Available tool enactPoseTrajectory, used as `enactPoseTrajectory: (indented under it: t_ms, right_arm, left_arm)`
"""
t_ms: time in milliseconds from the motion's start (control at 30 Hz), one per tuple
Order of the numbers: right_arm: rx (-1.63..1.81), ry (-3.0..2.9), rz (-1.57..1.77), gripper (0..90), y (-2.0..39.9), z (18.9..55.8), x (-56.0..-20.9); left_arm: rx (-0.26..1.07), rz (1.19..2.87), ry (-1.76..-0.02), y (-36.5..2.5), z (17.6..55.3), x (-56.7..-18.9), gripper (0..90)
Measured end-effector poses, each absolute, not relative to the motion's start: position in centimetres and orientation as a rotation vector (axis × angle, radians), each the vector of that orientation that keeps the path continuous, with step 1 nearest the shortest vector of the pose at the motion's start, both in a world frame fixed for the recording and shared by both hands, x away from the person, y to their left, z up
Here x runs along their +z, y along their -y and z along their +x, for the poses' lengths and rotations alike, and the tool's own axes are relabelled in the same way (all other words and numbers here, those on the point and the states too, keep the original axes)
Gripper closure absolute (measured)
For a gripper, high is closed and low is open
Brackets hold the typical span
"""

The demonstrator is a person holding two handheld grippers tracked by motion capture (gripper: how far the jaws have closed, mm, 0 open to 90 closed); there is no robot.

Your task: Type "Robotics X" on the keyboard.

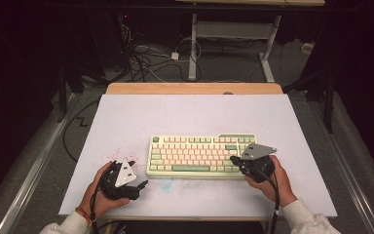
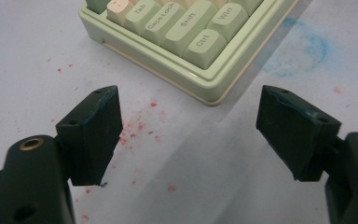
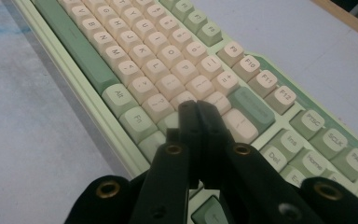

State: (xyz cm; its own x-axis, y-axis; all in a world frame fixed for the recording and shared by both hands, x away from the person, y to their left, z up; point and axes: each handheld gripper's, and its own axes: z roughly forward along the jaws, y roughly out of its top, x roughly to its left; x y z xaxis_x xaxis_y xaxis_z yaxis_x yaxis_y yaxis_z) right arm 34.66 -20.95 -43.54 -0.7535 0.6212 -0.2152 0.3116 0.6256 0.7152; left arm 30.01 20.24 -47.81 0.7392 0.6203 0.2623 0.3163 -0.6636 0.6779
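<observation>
A pale green keyboard [image 1: 200, 155] with cream and green keys lies on the white table top [image 1: 195, 117]. My right gripper [image 1: 234, 160] hangs over the keyboard's right front corner, its jaws shut together with nothing between them. In the right gripper view the closed tips [image 3: 198, 109] hover just above the keys [image 3: 168, 70] near the right shift row. My left gripper [image 1: 139, 173] rests on the table left of the keyboard, jaws wide open and empty. In the left gripper view the keyboard's front left corner [image 2: 205, 70] lies ahead of the open gripper [image 2: 189, 121].
Red specks [image 2: 140, 126] and a blue smear [image 2: 298, 51] mark the white surface in front of the keyboard. A wooden strip [image 1: 195, 88] edges the table's far side. Beyond it stand desk legs [image 1: 193, 44] and loose cables [image 1: 146, 58] on the floor.
</observation>
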Motion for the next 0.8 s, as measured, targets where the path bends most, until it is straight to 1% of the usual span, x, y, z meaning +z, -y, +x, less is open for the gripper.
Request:
enactPoseTrajectory:
  t_ms: [533,633,733,800]
  right_arm:
    - [0.878,-2.439,0.735,90.0,20.2,36.0,-45.0]
    - [0.865,-2.442,0.739,90.0,20.2,36.0,-45.3]
    - [0.882,-2.438,0.746,90.0,20.4,36.0,-45.5]
    - [0.886,-2.434,0.748,90.0,20.4,35.9,-45.6]
  left_arm:
    - [0.646,2.318,-0.713,-20.3,30.1,-47.7,21.1]
    - [0.633,2.301,-0.75,-20.5,30.2,-47.6,21.3]
    - [0.627,2.293,-0.78,-20.8,30.4,-47.4,27.7]
    - [0.599,2.279,-0.798,-20.9,30.4,-47.2,35.0]
